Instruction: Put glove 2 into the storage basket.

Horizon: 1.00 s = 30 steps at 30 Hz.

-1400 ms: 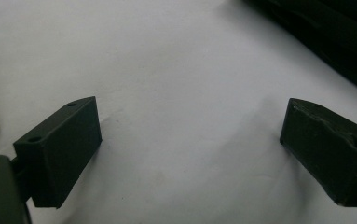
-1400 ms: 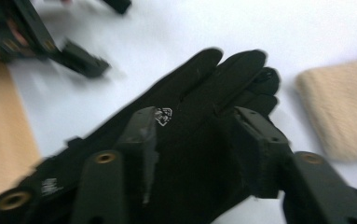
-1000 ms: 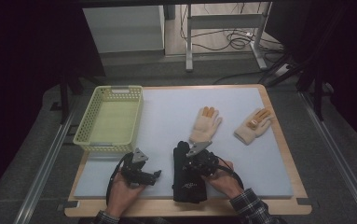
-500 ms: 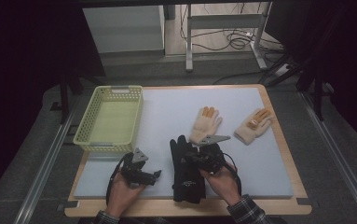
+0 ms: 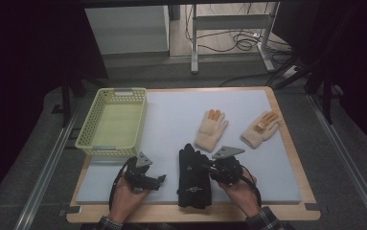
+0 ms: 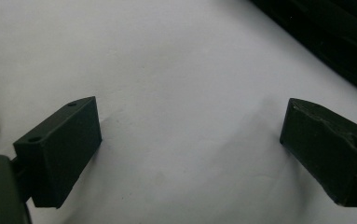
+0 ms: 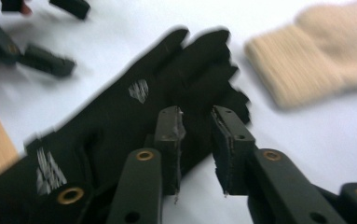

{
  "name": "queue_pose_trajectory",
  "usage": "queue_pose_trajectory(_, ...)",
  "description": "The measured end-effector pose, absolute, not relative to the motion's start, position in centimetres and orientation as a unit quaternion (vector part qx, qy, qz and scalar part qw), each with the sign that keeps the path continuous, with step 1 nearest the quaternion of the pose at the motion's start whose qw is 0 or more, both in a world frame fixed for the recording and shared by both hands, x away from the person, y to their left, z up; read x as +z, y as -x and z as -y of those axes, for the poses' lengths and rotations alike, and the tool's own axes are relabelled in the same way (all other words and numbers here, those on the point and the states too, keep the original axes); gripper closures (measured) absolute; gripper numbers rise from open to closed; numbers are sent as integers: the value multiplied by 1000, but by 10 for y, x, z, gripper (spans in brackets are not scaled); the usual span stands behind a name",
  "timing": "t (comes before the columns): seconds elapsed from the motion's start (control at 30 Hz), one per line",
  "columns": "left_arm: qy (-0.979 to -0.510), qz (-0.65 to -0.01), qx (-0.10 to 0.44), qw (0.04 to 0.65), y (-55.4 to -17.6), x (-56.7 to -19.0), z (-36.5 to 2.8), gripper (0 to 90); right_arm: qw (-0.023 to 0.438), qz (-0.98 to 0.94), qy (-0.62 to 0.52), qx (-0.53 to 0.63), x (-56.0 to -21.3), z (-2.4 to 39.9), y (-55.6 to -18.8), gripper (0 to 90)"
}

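A pair of black gloves (image 5: 193,175) lies at the front middle of the pale mat (image 5: 171,115), one on the other, fingers pointing away. My right gripper (image 5: 206,167) hovers at their right edge. In the right gripper view its jaws (image 7: 197,116) have just been opening; they stand a little apart over the black gloves (image 7: 120,121) with nothing between them. My left gripper (image 5: 158,181) rests at the front left, wide open over bare mat (image 6: 190,135). Two beige gloves (image 5: 211,128) (image 5: 261,129) lie farther back on the right.
A yellow mesh basket (image 5: 91,143) stands on the mat's left side with nothing in it. The mat's wooden border (image 5: 286,139) runs around it. The near beige glove's cuff (image 7: 297,65) lies just beyond the black gloves' fingertips.
My right gripper has drawn to the right off the black gloves and its jaws have parted, letting go of the top glove. The left gripper has kept still.
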<state>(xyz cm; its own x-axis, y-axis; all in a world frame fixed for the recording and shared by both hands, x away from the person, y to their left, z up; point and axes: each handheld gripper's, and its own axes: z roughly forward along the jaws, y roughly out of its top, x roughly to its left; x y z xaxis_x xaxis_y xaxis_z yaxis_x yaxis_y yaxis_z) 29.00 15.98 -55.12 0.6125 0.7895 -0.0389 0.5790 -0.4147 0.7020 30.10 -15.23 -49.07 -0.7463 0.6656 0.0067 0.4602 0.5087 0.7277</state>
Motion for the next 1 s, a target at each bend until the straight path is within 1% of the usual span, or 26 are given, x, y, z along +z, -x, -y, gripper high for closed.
queue_pose_trajectory(0.07, -827, -413, 151, 349, -290, -551, -160, 55, 136, -861, -331, 362, -495, 161, -296, 740)
queue_pose_trajectory(0.2, -827, -414, 151, 349, -290, -551, -160, 55, 111, -867, -332, 354, -508, 172, -286, 749)
queue_pose_trajectory(0.37, -827, -414, 150, 349, -290, -551, -160, 54, 80, -870, -319, 369, -511, 168, -276, 749)
queue_pose_trajectory(0.57, -828, -413, 150, 348, -290, -551, -160, 54, 72, -874, -297, 378, -510, 156, -270, 747)
queue_pose_trajectory(0.63, -828, -413, 150, 348, -290, -551, -160, 54, 77, -874, -298, 375, -511, 157, -270, 727)
queue_pose_trajectory(0.73, -828, -412, 149, 349, -290, -551, -161, 55, 79, -877, -297, 370, -511, 163, -268, 726)
queue_pose_trajectory(0.87, -829, -405, 149, 356, -288, -550, -163, 55, 68, -884, -289, 362, -519, 167, -262, 731)
queue_pose_trajectory(1.0, -830, -411, 154, 344, -286, -550, -171, 40, 59, -879, -287, 376, -528, 161, -261, 731)
